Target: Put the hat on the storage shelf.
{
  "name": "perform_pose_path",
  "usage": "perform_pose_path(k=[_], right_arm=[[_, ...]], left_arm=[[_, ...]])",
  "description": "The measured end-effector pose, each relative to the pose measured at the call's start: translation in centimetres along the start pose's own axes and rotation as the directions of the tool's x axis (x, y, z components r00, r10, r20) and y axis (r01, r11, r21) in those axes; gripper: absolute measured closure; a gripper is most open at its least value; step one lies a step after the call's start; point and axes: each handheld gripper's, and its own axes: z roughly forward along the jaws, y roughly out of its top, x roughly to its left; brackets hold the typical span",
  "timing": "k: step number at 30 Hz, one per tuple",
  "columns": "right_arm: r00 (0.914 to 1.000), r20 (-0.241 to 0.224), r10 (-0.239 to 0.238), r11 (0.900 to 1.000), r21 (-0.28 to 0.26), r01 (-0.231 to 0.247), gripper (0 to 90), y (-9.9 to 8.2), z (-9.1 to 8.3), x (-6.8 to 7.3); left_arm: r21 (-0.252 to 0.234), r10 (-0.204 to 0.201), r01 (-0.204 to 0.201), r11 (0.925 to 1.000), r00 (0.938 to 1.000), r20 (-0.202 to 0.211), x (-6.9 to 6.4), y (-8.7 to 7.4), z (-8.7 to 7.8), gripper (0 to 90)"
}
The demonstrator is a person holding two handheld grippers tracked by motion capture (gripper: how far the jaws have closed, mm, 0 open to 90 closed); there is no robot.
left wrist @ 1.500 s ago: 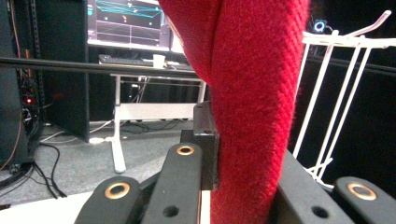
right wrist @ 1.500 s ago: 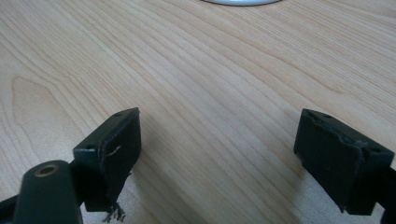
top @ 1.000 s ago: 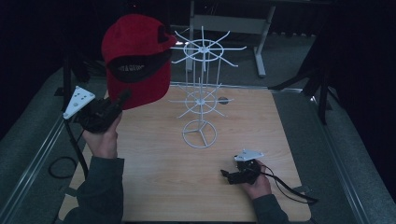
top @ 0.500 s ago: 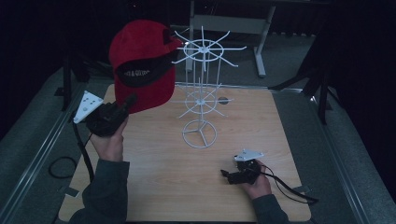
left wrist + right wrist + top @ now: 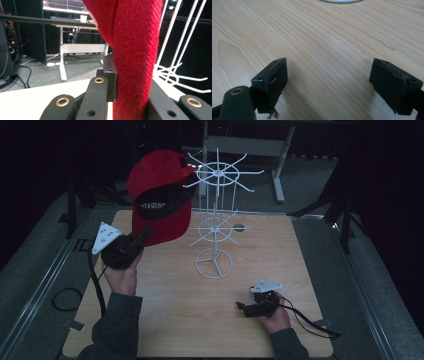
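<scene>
A red cap (image 5: pixel 160 195) with a black front patch hangs in the air at the left of a white wire rack (image 5: pixel 216 220), its crown close to the rack's top arms. My left gripper (image 5: pixel 142 236) is shut on the cap's lower edge; in the left gripper view the red fabric (image 5: pixel 135 50) is pinched between the black jaws, with the rack's wires (image 5: pixel 172 50) just behind it. My right gripper (image 5: pixel 245 309) lies low on the wooden table (image 5: pixel 165 320) near the front right. Its jaws stand wide apart over bare wood (image 5: pixel 329 50), nothing between them.
The rack's round base (image 5: pixel 214 264) stands at the table's middle. A small dark hole (image 5: pixel 239 227) sits behind it. A black cable (image 5: pixel 65 297) loops off the table's left edge. A metal-framed desk (image 5: pixel 240 145) stands behind the table.
My left hand has carried the cap down and to the right, closer to the rack's top arms. The right gripper has stayed where it was.
</scene>
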Motion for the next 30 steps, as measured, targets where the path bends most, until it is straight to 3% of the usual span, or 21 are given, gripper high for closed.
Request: perform_pose_path(k=[8, 17, 25, 30], right_arm=[[1.0000, -0.001, 0.002, 1.0000, 0.000, -0.002, 14.7, 0.0, 0.0, 0.0], [1.0000, -0.002, 0.004, 1.0000, 0.000, -0.004, 14.7, 0.0, 0.0, 0.0], [1.0000, -0.002, 0.004, 1.0000, -0.001, -0.004, 14.7, 0.0, 0.0, 0.0], [1.0000, -0.002, 0.003, 1.0000, -0.002, -0.003, 14.7, 0.0, 0.0, 0.0]], left_arm=[[0.044, -0.016, 0.016, 0.9989, 0.9997, -0.018, 0.7, -2.1, 0.3, 85.1], [0.084, 0.005, -0.003, 0.9965, 0.9997, -0.023, 0.7, -4.2, 0.7, 84.9], [0.107, 0.016, -0.017, 0.9941, 0.9999, 0.006, 0.6, -5.0, 0.8, 84.3], [0.140, 0.023, -0.028, 0.9897, 0.9992, 0.031, 0.7, -5.0, 1.0, 75.8]])
